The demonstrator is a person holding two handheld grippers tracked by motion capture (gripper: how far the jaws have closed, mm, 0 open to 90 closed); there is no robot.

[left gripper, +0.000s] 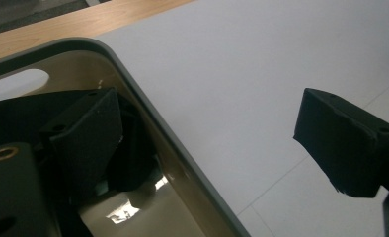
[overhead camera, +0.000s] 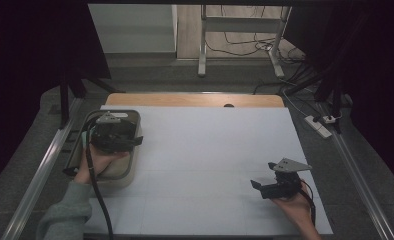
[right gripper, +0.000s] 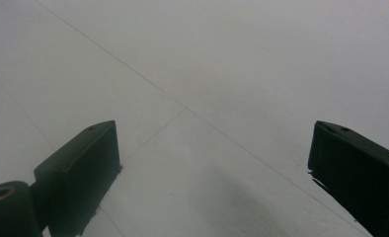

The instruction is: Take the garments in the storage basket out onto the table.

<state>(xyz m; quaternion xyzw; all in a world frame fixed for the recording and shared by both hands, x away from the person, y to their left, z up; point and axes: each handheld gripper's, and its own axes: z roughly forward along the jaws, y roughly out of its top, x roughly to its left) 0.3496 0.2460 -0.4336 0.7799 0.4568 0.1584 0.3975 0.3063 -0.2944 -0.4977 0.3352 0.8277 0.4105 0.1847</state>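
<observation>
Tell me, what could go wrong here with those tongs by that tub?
The left tongs stand open astride the tub's rim, one jaw inside, one outside. Closing and lifting at that one edge might tip the tub. The right tongs hover open, apart from it, so nothing steadies the other side.

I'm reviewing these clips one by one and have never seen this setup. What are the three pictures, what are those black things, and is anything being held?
There is no robot here: a person holds a hand-operated two-jaw tool in each hand. The high view looks down on the table, which has a white cover. The other two pictures come from cameras riding on the tools, looking along their black jaws.

The left gripper hangs over a tray at the table's left edge. In its own view, one jaw sits inside the tray and the other outside, straddling the rim, wide apart. The right gripper is above bare cover, jaws also apart. Neither holds anything.
</observation>
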